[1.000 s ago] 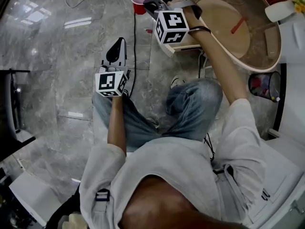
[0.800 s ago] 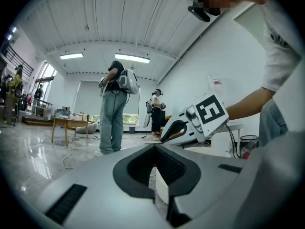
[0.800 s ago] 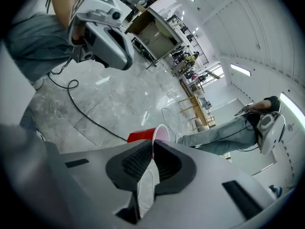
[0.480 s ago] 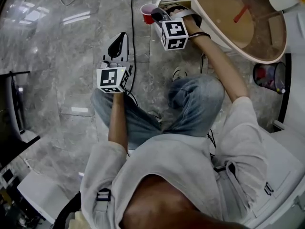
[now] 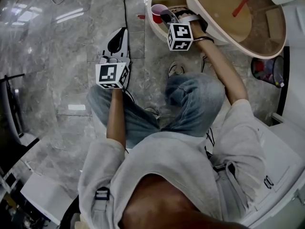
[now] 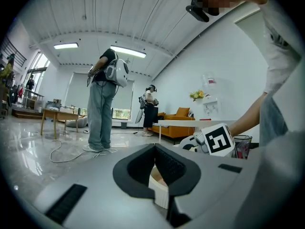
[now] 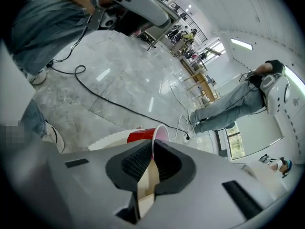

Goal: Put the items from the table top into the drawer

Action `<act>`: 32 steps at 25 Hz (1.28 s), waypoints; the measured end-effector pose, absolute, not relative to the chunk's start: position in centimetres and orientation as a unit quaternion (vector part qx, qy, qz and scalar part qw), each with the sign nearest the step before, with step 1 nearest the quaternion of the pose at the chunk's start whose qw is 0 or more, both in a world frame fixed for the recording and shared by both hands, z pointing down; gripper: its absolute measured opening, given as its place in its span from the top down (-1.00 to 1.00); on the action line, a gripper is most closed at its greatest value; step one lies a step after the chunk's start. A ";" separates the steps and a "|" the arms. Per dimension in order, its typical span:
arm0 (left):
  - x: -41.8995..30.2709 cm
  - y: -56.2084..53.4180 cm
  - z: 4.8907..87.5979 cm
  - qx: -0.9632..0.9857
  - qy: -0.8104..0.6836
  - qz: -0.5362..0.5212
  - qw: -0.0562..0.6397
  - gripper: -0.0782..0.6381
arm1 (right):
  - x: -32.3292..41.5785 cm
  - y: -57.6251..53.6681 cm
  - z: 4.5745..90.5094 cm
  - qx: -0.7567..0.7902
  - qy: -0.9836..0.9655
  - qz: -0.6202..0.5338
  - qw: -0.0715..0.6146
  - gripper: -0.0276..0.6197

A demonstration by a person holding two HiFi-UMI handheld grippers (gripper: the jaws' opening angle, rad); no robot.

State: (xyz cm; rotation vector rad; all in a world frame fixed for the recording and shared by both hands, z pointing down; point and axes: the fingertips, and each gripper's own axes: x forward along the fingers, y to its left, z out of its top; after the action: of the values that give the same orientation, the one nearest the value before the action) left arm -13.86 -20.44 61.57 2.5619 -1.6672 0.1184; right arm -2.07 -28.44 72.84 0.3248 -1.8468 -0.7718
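Pinches red plastic cup (image 7: 142, 136) by its rim between fingers (image 7: 136, 163) of right gripper (image 7: 152, 149), cup just ahead over open drawer (image 5: 149, 18) beside round bench (image 5: 224, 13). Holds left gripper (image 6: 154, 149) fingers pressed together above floor (image 5: 57, 70).

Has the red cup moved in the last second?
Yes. Pinched in the right gripper, the red cup has come nearer the round table, now over its open drawer.

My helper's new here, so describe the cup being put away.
Find the round tan table; a cream drawer is open under its edge. There the right gripper pinches the rim of a red cup, the only thing either gripper holds.
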 end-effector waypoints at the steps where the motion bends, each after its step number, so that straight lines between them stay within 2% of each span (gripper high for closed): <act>1: -13.7 -20.5 61.7 0.838 -0.543 0.038 0.043 0.74 | -1.5 -28.6 73.3 0.140 -0.772 -0.318 0.533 0.80; 10: -12.3 -21.2 62.5 0.846 -0.529 0.033 0.048 0.74 | 3.2 -29.8 76.7 0.174 -0.757 -0.272 0.568 0.80; 23: -13.1 -21.1 63.0 0.840 -0.539 0.043 0.050 0.74 | 2.1 -29.3 83.5 0.118 -0.775 -0.201 0.588 0.80; 24: -13.2 -21.0 63.0 0.839 -0.540 0.044 0.051 0.74 | 2.0 -29.7 83.6 0.124 -0.777 -0.195 0.586 0.76; 27: -13.5 -21.0 63.1 0.838 -0.542 0.046 0.049 0.74 | 1.7 -31.0 83.2 0.144 -0.783 -0.193 0.574 0.48; 29: -13.7 -21.0 63.2 0.837 -0.543 0.046 0.050 0.74 | 1.6 -31.5 83.1 0.149 -0.783 -0.194 0.571 0.39; 32: -13.6 -21.1 63.1 0.836 -0.544 0.044 0.050 0.74 | 1.6 -31.2 82.9 0.144 -0.782 -0.196 0.574 0.38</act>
State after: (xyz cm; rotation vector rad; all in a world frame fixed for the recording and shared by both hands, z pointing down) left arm -13.63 -21.10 63.11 2.5460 -1.6571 0.1338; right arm 1.64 -31.20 82.89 0.3369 -1.8332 -0.4597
